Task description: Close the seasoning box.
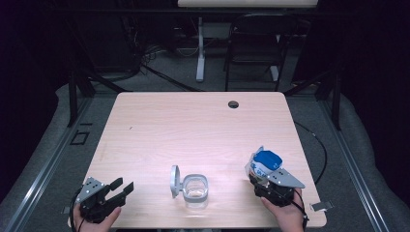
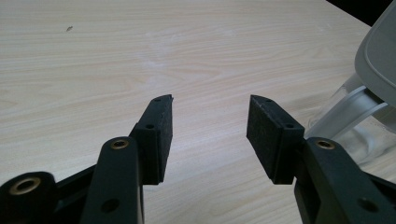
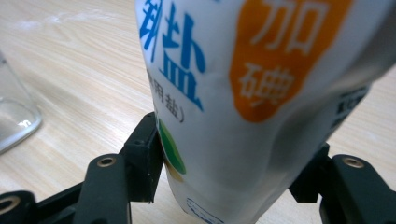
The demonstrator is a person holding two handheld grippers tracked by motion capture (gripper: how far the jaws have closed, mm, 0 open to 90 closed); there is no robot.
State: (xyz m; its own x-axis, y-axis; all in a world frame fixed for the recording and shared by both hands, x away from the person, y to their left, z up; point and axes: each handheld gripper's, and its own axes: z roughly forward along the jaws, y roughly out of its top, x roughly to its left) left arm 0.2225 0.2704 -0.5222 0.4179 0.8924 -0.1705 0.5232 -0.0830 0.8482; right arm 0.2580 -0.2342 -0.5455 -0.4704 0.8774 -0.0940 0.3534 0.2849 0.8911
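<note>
A white salt bag (image 1: 263,164) with blue print and an orange patch stands at the table's front right. My right gripper (image 1: 263,180) is shut on its lower part; in the right gripper view both black pads press the salt bag (image 3: 243,93) from either side. A clear container (image 1: 196,188) with its grey lid (image 1: 174,181) flipped up sits at the front middle. My left gripper (image 1: 121,188) rests at the front left, open, with nothing between its fingers (image 2: 159,135). The container's lid (image 2: 378,60) shows at the right edge of the left gripper view.
The wooden table (image 1: 193,125) has a cable hole (image 1: 233,104) near its far edge. A folding chair (image 1: 254,48) and a desk leg (image 1: 200,53) stand on the floor beyond. The clear container's side (image 3: 11,116) lies left of the bag.
</note>
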